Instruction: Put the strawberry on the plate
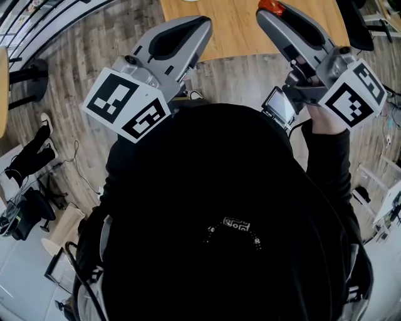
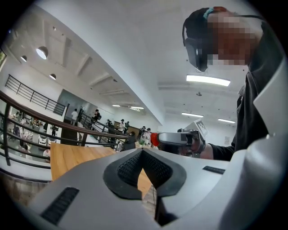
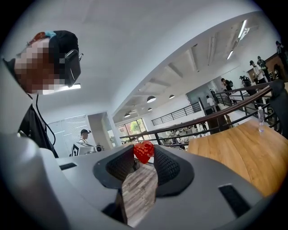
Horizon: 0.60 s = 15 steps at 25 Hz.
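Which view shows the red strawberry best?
The right gripper view: the red strawberry sits between the right gripper's tips, close and sharp. The head view shows only a red sliver; the left gripper view, a small spot.

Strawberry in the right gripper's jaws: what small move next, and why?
Probably carry the right gripper over the wooden table without opening: its jaws pinch the strawberry at their tips, and no plate shows in any view yet.

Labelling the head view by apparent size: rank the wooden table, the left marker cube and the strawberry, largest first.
1. wooden table, though only part is in frame.
2. left marker cube, enlarged by nearness to the camera.
3. strawberry, clearly smallest.
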Motion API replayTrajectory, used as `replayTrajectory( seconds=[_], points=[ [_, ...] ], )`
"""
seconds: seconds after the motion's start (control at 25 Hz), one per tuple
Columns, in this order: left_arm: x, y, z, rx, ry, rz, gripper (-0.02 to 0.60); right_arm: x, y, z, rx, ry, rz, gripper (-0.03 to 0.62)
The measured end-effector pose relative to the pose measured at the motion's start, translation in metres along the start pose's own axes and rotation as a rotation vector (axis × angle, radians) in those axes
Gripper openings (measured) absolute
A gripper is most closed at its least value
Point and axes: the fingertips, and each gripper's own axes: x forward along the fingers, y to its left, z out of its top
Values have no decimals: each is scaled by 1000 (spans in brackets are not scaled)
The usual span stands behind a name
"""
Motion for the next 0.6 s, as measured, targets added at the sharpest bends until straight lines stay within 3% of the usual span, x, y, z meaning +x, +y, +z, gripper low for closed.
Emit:
replayTrajectory(
  seconds=[0.24, 0.44, 0.6],
  points=[
    [-20, -10, 1, -12, -18, -49, -2, -1, 25, -4, -16, 23, -31, 149],
    [-60, -63, -44, -43, -29, -67, -2, -45, 70, -58, -3, 45, -53, 149],
    [-75, -73, -60, -48, -33, -44, -2, -50, 81, -73, -16, 57, -40, 149]
  ],
)
